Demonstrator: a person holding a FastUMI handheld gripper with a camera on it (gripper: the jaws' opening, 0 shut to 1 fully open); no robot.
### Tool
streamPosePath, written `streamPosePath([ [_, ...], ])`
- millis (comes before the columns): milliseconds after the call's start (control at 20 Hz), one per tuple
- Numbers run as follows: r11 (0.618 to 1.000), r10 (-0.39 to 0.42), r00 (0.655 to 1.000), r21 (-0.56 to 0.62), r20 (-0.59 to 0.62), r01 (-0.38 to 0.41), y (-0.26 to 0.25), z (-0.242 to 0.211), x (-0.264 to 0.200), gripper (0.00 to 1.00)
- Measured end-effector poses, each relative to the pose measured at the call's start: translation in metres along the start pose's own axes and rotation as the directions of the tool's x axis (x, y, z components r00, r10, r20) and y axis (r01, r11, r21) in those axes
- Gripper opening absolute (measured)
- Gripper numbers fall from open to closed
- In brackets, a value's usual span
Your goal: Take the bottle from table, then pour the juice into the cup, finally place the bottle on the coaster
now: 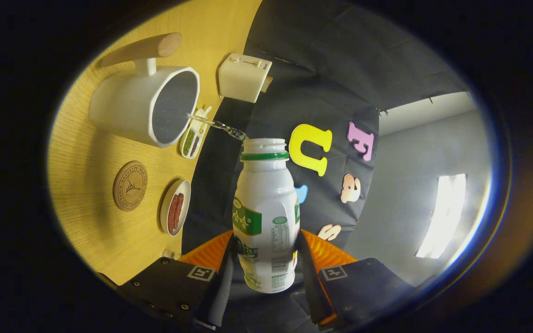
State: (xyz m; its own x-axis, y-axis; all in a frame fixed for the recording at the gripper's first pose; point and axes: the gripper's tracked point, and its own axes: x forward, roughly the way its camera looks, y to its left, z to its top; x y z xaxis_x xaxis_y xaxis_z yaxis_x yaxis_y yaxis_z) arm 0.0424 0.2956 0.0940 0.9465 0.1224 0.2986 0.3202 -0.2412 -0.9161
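Note:
My gripper (265,252) is shut on a white bottle (264,203) with a green label and a green neck ring; both fingers press its lower body. The whole view is rolled sideways, so the bottle lies tipped toward the table. Its cap is off, and a thin clear stream (215,125) runs from its mouth into the open white cup (148,108), a faceted mug with a wooden handle. The stream lands just inside the cup's rim. A round cork coaster (130,186) lies on the wooden table (90,222) near the cup, bare.
A small oval dish of red strips (175,212) sits beside the coaster. A narrow tray with green and dark beans (194,136) lies by the cup's rim. A white box-like appliance (243,76) stands beyond the cup near the table's far edge.

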Motion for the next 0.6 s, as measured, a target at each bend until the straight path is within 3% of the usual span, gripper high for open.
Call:
streamPosePath([
  [600,0.998,-0.012,1.000,-0.063,0.024,0.013,-0.0054,-0.0018,0.0041,0.68],
])
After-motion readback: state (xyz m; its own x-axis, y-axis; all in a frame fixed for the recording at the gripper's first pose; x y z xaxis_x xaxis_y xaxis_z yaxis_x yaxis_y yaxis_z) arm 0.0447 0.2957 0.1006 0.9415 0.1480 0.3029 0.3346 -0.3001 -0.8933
